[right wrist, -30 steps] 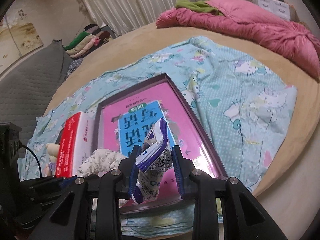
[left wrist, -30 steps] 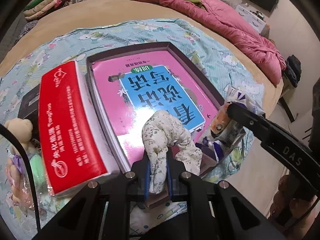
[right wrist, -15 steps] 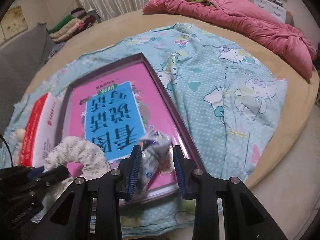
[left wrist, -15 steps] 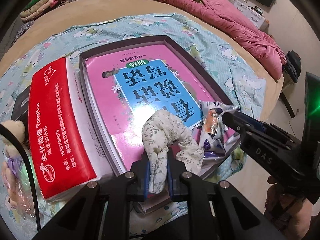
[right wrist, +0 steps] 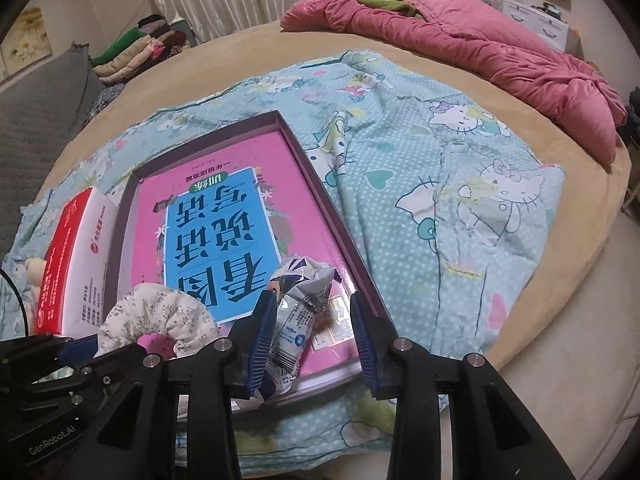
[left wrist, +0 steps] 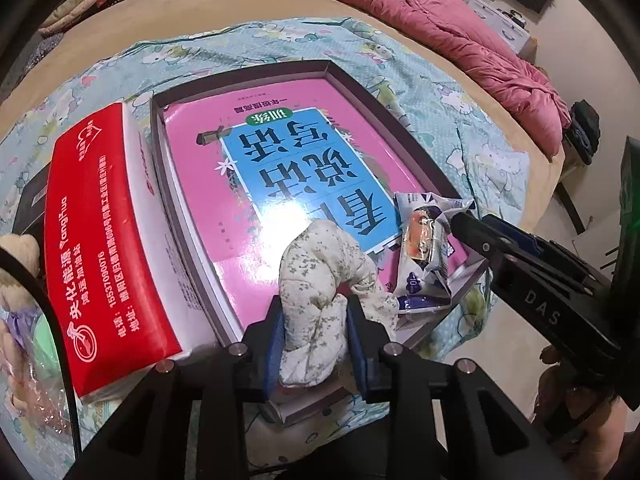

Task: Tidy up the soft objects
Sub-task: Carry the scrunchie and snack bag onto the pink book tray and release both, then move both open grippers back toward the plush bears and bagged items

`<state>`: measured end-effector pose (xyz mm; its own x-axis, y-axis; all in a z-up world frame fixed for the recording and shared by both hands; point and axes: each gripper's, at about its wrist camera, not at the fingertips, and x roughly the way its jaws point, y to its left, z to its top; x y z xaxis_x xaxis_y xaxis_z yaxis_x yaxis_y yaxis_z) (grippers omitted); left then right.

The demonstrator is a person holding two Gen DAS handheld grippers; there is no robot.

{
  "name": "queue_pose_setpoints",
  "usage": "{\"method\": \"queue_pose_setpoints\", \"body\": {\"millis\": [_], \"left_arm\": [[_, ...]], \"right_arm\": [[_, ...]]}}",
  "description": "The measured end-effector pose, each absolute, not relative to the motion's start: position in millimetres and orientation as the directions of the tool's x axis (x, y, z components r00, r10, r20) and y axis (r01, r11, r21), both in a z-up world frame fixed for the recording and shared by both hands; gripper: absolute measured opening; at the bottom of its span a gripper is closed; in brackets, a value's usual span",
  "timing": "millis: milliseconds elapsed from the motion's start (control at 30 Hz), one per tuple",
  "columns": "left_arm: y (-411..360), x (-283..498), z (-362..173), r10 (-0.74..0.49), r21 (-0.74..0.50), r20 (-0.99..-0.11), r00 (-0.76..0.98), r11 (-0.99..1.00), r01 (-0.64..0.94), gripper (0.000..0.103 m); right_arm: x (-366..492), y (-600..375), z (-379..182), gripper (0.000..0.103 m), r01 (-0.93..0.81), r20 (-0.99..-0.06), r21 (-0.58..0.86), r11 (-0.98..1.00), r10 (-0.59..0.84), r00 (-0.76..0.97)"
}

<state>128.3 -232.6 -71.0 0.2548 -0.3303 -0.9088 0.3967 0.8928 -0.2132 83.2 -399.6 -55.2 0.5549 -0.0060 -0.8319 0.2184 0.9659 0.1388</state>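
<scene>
A floral cloth roll (left wrist: pixel 320 264) rests on the pink book (left wrist: pixel 280 140) inside the shallow purple box (left wrist: pixel 360 84). My left gripper (left wrist: pixel 316 312) straddles its near end; the jaws are opening and the cloth bulges loosely between the pads. A white-and-blue snack packet (right wrist: pixel 296 312) lies at the box's near right corner. My right gripper (right wrist: pixel 311 304) is around it with its jaws opening. The packet leans on the left pad and there is a gap to the right pad. In the left wrist view the packet (left wrist: pixel 424 248) lies beside the cloth.
A red tissue box (left wrist: pixel 100 240) lies against the purple box's left side, with a plush bear (left wrist: pixel 16 264) beyond it. A Hello Kitty sheet (right wrist: pixel 480 184) covers the round bed. A pink quilt (right wrist: pixel 480 40) lies at the far edge and folded clothes (right wrist: pixel 132 52) at the far left.
Both pairs of jaws have widened. The packet has come down from above the book to lie in the box's near right corner. The cloth roll has puffed out between the left pads.
</scene>
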Motion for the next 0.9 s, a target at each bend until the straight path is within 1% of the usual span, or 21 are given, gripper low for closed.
{"method": "queue_pose_setpoints", "body": {"millis": [67,133,200,333,433,600,700,767,900], "left_arm": [[-231,128,-70,-0.334,-0.218,-0.908,0.253,0.892,0.395,0.037],[-230,128,-68,-0.33,-0.21,-0.907,0.262,0.893,0.397,0.039],[-229,127,-65,-0.33,-0.206,-0.904,0.27,0.892,0.401,0.041],[-228,125,-56,-0.337,-0.205,-0.897,0.286,0.89,0.408,0.049],[-228,122,-49,-0.329,-0.187,-0.895,0.302,0.89,0.416,0.053],[-225,117,-38,-0.315,-0.155,-0.887,0.338,0.892,0.425,0.056],[-222,114,-30,-0.318,-0.148,-0.877,0.36,0.892,0.427,0.061],[-220,113,-25,-0.318,-0.143,-0.871,0.375,0.893,0.426,0.065],[-214,111,-13,-0.32,-0.137,-0.858,0.402,0.896,0.422,0.068]], "right_arm": [[83,-399,-53,0.04,0.219,-0.83,0.14,0.966,-0.006,0.557],[82,-399,-51,0.042,0.22,-0.827,0.14,0.965,-0.008,0.561],[81,-399,-49,0.047,0.221,-0.826,0.139,0.965,-0.011,0.564],[80,-397,-44,0.05,0.22,-0.822,0.136,0.966,-0.013,0.569],[79,-395,-41,0.055,0.219,-0.82,0.131,0.967,-0.018,0.572],[78,-393,-36,0.058,0.221,-0.819,0.125,0.967,-0.025,0.573],[76,-393,-33,0.064,0.224,-0.817,0.117,0.968,-0.035,0.576],[75,-392,-29,0.065,0.225,-0.813,0.112,0.968,-0.041,0.581],[73,-390,-21,0.069,0.222,-0.805,0.104,0.969,-0.049,0.591]]}}
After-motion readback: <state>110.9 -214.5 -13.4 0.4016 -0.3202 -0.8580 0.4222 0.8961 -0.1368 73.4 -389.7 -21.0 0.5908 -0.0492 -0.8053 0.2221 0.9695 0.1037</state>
